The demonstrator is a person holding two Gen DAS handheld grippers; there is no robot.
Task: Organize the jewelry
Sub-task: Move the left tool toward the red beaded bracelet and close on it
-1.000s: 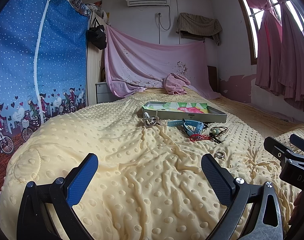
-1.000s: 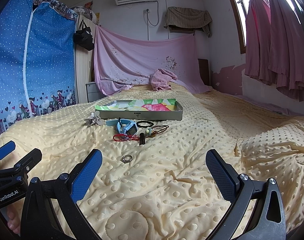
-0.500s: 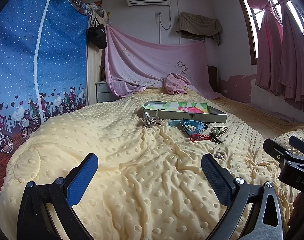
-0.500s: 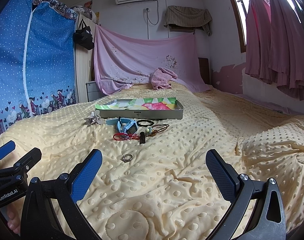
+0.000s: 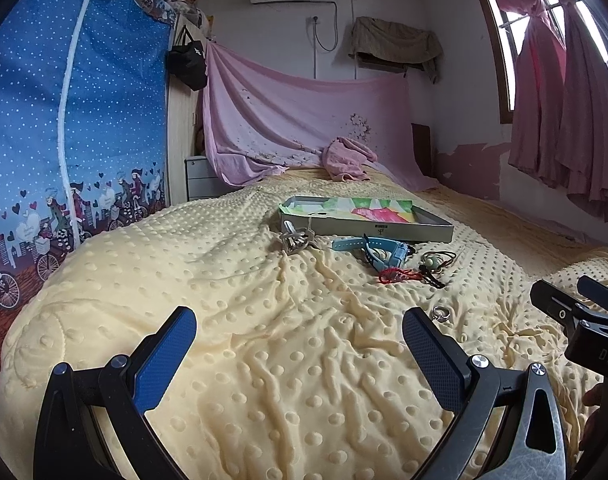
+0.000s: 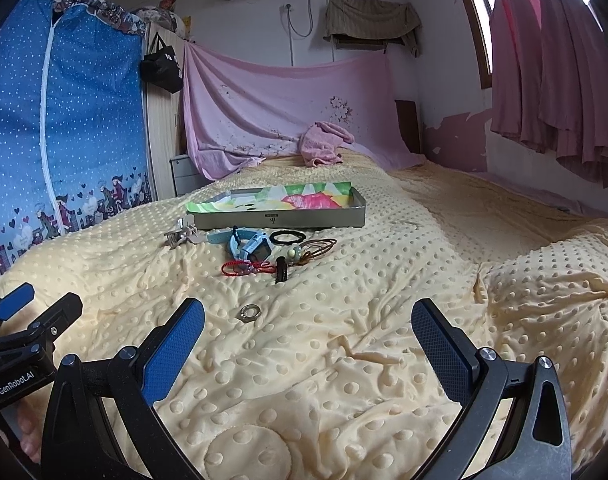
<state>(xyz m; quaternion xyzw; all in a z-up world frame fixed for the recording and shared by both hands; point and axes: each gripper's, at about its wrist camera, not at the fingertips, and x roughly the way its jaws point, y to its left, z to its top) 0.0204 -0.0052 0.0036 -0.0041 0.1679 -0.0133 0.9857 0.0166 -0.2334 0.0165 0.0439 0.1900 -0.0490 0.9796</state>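
Hovering low over the bed [image 5: 244,280], the left gripper [image 5: 300,344] fills the bottom of the left wrist view with its jaws spread wide and nothing between them. The right gripper [image 6: 307,332] sits the same way at the bottom of the right wrist view, jaws wide apart and empty; part of it also shows at the right edge of the left view, and part of the left gripper shows at the lower left of the right view.

Nearest to both, just above the fingertips, a small silver ring [image 6: 250,313] lies alone on the yellow dotted blanket [image 6: 443,264]. Farther up toward the middle of the frame is a loose cluster: a red cord bracelet [image 6: 246,269], a black clip [image 6: 280,269] just beside it, a light blue watch [image 6: 248,243], a black hair tie [image 6: 288,236], a brown cord with a pale bead [image 6: 311,249], and a silver hair claw [image 6: 180,234] off to the left.

Behind the cluster, at mid-frame, an open shallow box [image 6: 280,220] with a colourful lining rests on the blanket, holding none of the jewelry as far as can be seen. A crumpled pink cloth [image 6: 323,144] lies at the head of the bed, under a pink sheet [image 6: 264,104] hung on the wall.
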